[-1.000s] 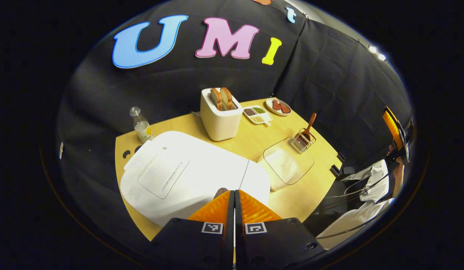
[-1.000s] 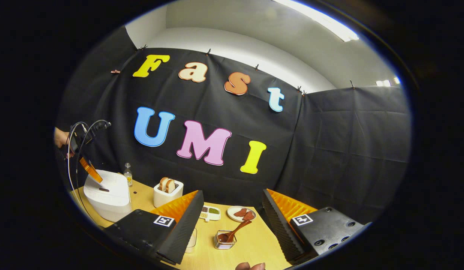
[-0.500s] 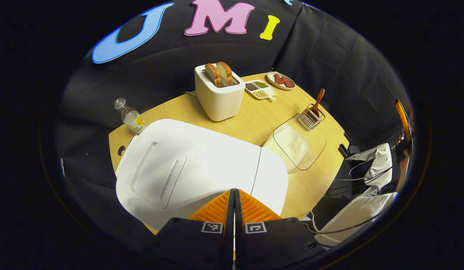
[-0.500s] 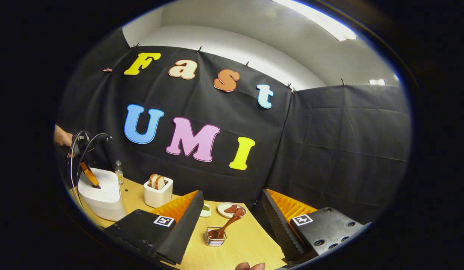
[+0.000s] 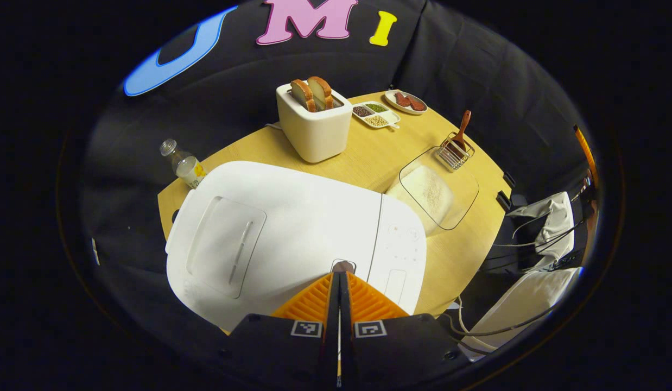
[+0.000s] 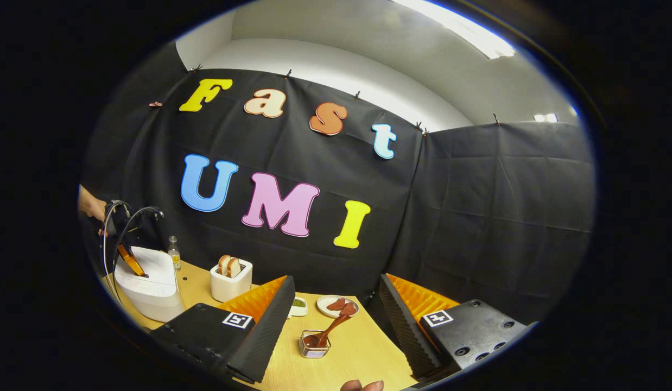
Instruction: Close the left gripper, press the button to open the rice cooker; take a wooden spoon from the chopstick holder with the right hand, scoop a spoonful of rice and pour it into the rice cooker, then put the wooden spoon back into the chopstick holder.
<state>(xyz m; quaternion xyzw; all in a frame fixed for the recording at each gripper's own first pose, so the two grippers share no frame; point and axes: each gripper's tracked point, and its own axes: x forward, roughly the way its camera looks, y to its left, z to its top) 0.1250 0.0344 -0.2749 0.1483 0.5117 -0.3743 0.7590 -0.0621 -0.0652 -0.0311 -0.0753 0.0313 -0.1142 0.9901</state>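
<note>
The left gripper point(image 5: 338, 274) is keeping its two fingers pressed flat together with nothing between them, and its tips are resting at the small dark oval button point(image 5: 343, 266) on the near edge of the white, rounded rice cooker point(image 5: 271, 228). The cooker's lid is lying closed. In the right gripper view the same gripper is showing far off at the left, a hand point(image 6: 90, 205) holding it from above.

Just right of the cooker a clear square glass container of white rice point(image 5: 436, 190) is sitting on the light wooden table point(image 5: 368, 163). Beyond it a small wire chopstick holder point(image 5: 454, 155) is standing with a brown wooden spoon point(image 5: 463, 127) leaning in it, handle up. Farther back a white toaster with two bread slices point(image 5: 313, 119) is standing beside a divided white tray of beans point(image 5: 376, 114) and a small plate of reddish slices point(image 5: 405, 101). A small clear bottle point(image 5: 183, 163) is standing at the table's far left edge.

The right gripper point(image 6: 336, 304) is hanging above the near right part of the table with its fingers spread wide and empty; the holder and spoon point(image 6: 325, 334) are lying in the gap between them, well beyond the tips.
</note>
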